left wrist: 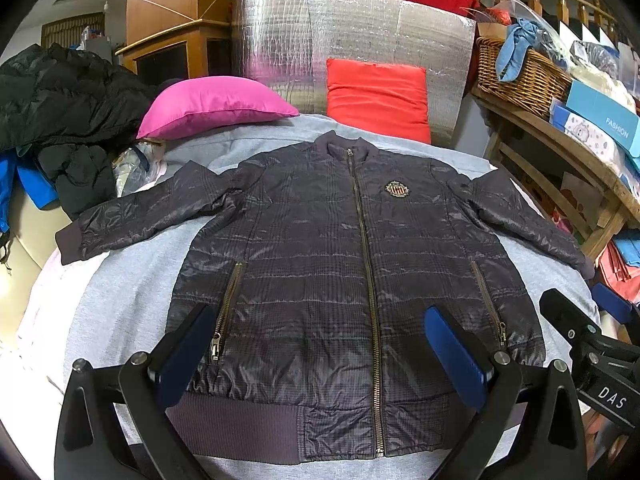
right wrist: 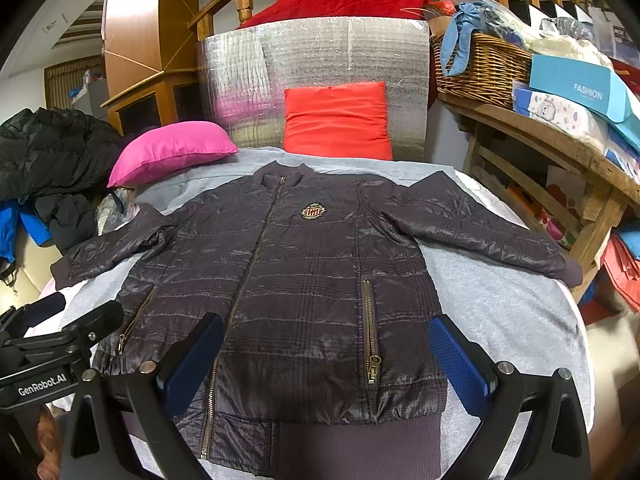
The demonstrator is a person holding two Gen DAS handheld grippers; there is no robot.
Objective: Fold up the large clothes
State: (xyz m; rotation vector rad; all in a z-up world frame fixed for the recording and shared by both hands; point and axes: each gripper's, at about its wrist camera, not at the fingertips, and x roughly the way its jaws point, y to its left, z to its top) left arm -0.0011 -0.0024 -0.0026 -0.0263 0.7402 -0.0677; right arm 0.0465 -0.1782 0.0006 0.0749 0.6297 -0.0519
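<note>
A dark grey quilted zip-up jacket with a ribbed hem (left wrist: 340, 264) lies face up and spread flat on a light grey cloth-covered surface (left wrist: 132, 280), zip closed, collar pointing away and both sleeves stretched out to the sides. The left sleeve cuff (left wrist: 68, 246) reaches the edge of the surface, and the right sleeve (right wrist: 492, 232) runs out toward a wooden shelf unit (right wrist: 560, 184). A magenta pillow (left wrist: 216, 104) and a red-orange cushion (left wrist: 376, 96) sit beyond the collar, clear of the jacket.

The left gripper (left wrist: 320, 356) hovers over the lower front with its blue-padded jaws spread wide, holding nothing. The right gripper (right wrist: 328, 364) is likewise wide open and empty above the hem on the other side of the zip; each shows at the edge of the other's view.

Judging by this layout, folding has not begun: the garment is laid out and the work stands at the first fold. The next move likely calls for each gripper to travel out to a sleeve or side edge, pinch the slippery padded fabric firmly, and bring it across the body without dragging the jacket off square.
</note>
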